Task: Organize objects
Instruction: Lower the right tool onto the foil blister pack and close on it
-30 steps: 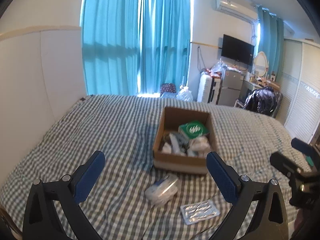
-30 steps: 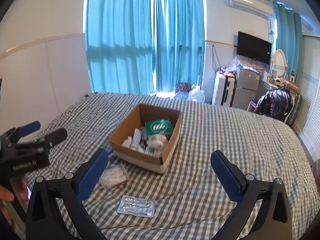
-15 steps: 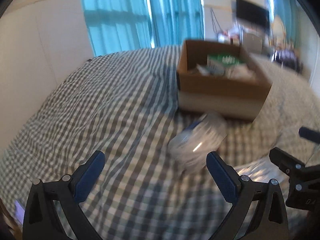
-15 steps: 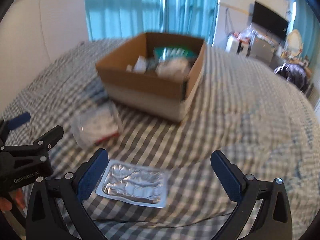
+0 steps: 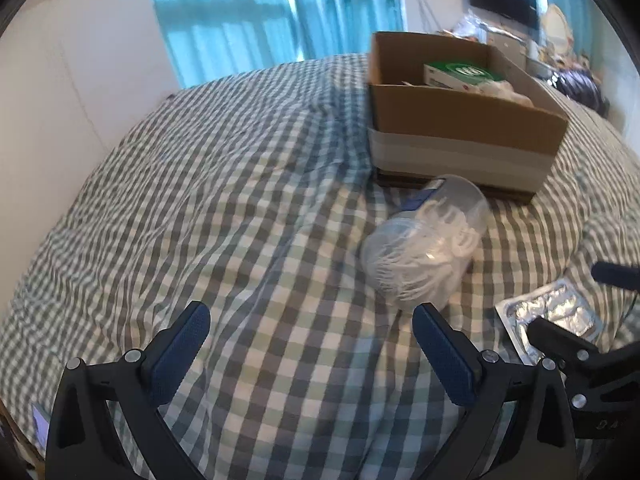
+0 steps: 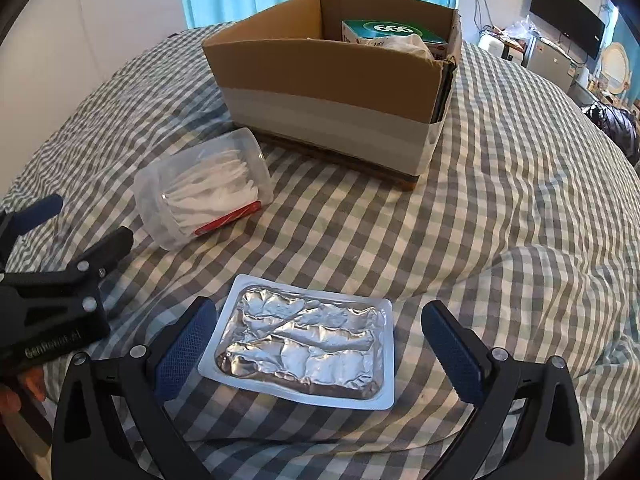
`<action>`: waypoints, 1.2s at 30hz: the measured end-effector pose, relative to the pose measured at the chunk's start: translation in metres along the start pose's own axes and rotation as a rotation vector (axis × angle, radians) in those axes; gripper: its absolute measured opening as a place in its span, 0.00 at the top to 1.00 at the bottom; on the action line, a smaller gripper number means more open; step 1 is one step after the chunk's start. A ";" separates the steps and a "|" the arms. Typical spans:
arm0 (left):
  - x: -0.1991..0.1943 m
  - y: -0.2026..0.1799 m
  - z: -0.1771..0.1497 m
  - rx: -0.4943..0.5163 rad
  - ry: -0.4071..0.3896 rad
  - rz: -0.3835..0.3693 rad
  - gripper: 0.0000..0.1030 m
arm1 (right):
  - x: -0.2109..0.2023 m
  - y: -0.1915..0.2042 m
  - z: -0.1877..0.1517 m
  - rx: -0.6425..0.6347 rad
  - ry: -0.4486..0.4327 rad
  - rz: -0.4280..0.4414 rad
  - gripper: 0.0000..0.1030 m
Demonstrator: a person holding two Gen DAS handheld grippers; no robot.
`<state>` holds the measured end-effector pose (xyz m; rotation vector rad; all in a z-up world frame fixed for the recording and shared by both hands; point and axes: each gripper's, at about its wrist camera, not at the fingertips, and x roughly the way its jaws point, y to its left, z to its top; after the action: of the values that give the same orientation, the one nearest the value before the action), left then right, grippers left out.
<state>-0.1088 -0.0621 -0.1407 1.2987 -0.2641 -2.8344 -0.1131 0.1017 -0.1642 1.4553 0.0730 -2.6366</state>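
Observation:
A silver foil blister pack (image 6: 304, 344) lies flat on the checked bed, between the open fingers of my right gripper (image 6: 320, 344); it also shows in the left wrist view (image 5: 548, 316). A clear plastic jar of white picks (image 6: 204, 192) lies on its side to the left of it. In the left wrist view the jar (image 5: 424, 248) lies just ahead and right of my open, empty left gripper (image 5: 308, 348). A brown cardboard box (image 6: 332, 76) with a green packet (image 6: 388, 30) inside stands behind both; it also shows in the left wrist view (image 5: 460, 116).
The checked bedspread (image 5: 200, 200) covers the whole bed. White wall panels and blue curtains (image 5: 248, 12) stand behind. A TV (image 6: 568, 12), small fridge and clutter are at the far right. The left gripper shows at the left edge of the right wrist view (image 6: 60, 276).
Both grippers have moved down and forward toward the bed. The right gripper now has the foil pack between its open fingers; the left has come close to the jar.

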 end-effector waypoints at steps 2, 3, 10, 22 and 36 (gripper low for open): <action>0.000 0.007 0.000 -0.037 0.006 -0.009 0.00 | 0.004 0.001 -0.002 0.013 0.017 0.016 0.00; 0.000 0.010 0.000 -0.053 0.006 -0.018 0.00 | 0.006 0.001 -0.003 0.015 0.021 0.020 0.00; 0.004 0.016 0.002 -0.107 -0.010 -0.056 0.00 | 0.018 0.000 -0.005 0.023 0.064 0.039 0.00; 0.009 0.005 0.003 -0.068 -0.026 -0.076 0.00 | 0.018 0.006 -0.009 -0.012 0.055 0.045 0.06; 0.015 0.002 0.006 -0.064 -0.030 -0.093 0.00 | -0.012 -0.011 -0.001 0.046 -0.018 0.056 0.64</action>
<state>-0.1235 -0.0647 -0.1482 1.2907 -0.1153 -2.9138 -0.1071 0.1139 -0.1551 1.4251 -0.0301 -2.6225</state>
